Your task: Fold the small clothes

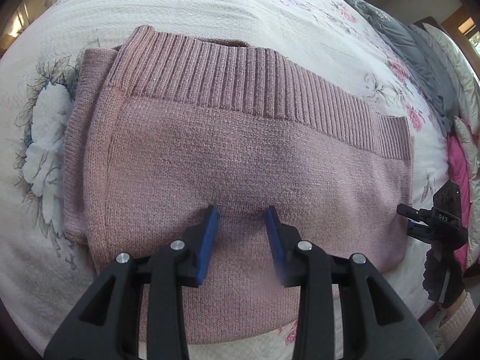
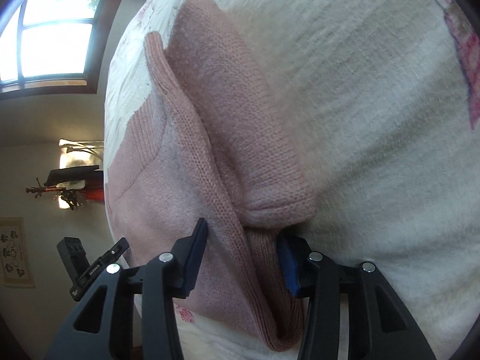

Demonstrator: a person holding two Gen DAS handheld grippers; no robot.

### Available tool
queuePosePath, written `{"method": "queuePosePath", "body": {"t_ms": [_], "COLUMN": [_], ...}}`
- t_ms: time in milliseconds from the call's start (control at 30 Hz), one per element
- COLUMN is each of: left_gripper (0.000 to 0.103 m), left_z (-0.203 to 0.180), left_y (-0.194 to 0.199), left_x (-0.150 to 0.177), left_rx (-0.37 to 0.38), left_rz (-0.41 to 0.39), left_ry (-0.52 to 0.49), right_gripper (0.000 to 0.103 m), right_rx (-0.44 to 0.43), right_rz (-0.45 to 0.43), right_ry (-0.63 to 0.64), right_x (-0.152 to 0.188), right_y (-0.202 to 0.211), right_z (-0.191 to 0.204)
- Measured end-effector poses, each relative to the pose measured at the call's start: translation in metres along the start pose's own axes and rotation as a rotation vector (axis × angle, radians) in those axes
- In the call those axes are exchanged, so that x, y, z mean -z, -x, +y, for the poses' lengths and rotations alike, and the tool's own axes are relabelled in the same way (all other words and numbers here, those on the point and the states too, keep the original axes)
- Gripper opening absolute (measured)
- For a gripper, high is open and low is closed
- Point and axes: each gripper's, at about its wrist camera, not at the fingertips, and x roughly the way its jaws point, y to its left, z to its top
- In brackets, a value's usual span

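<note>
Left tool [image 1: 242, 213]: its two blue pads [image 1: 207, 246] stand apart over the middle of the pink knitted sweater [image 1: 240, 156], nothing between them; the tips sit low on the knit, though actual contact cannot be confirmed.

Right tool [image 2: 240, 234]: fingers spread apart, straddling a raised fold at the sweater's edge. The knit runs through the gap and lies against the right-hand pad [image 2: 288, 267]; the left-hand pad stands clear of the fold, so the tool is not closed on the cloth.

One sweater is in view. It lies folded on the bed, on a white floral bedspread [image 1: 270, 9], with its ribbed band [image 1: 240, 78] along the far side in the left wrist view and a folded layer showing at the left edge. In the right wrist view the cloth bunches into a rounded roll [image 2: 240, 126] beyond the fold.

Surroundings — on the bed's right side, a heap of other bedding or clothing: one grey piece [image 1: 402, 42], one pale quilted piece [image 1: 459, 69], one bright pink piece [image 1: 459, 174]. None lies on the sweater. The right tool shows at the right edge of the left wrist view, with a gloved hand [image 1: 441, 273] and a pale sleeve cuff [image 1: 459, 318] below it.

Beyond the bed — one window [image 2: 54, 27], one framed picture [image 2: 12, 252] on the wall, and dark and red items [image 2: 75, 186] that cannot be identified.
</note>
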Motion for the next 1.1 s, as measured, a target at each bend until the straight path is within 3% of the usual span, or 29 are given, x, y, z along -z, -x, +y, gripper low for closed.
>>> {"method": "queuePosePath", "body": {"t_ms": [200,467,633,733,867,1000,1100], "left_gripper": [0.033,0.033,0.033,0.04,0.041,0.042,0.043], "left_z": [0.002,0.005,0.009,0.016,0.035,0.059,0.073], "left_y": [-0.003,-0.008,-0.001,0.018,0.048,0.073,0.089], "left_x": [0.0,-0.001,-0.004,0.0,0.008,0.014,0.019], "left_rx": [0.004,0.026,0.054,0.072,0.107,0.117,0.127], "left_rz": [0.007,0.015,0.033,0.007,-0.04,-0.083,-0.112], "left_ry": [-0.004,0.01,0.032,0.047,0.065,0.091,0.111], "right_gripper": [0.029,0.023,0.018,0.016,0.015,0.015,0.015], "right_rx": [0.0,0.035,0.099,0.109,0.101,0.116,0.136], "right_rz": [-0.012,-0.029,-0.023,-0.03,-0.028,0.014,0.066], "right_ry": [0.016,-0.009,0.007,0.072,0.211,0.382,0.522], "right_x": [0.001,0.007,0.008,0.008,0.006,0.008,0.028], "right_y": [0.002,0.007,0.018,0.026,0.027,0.0,-0.032], "right_z": [-0.001,0.001,0.028,0.063,0.135,0.22,0.276]}}
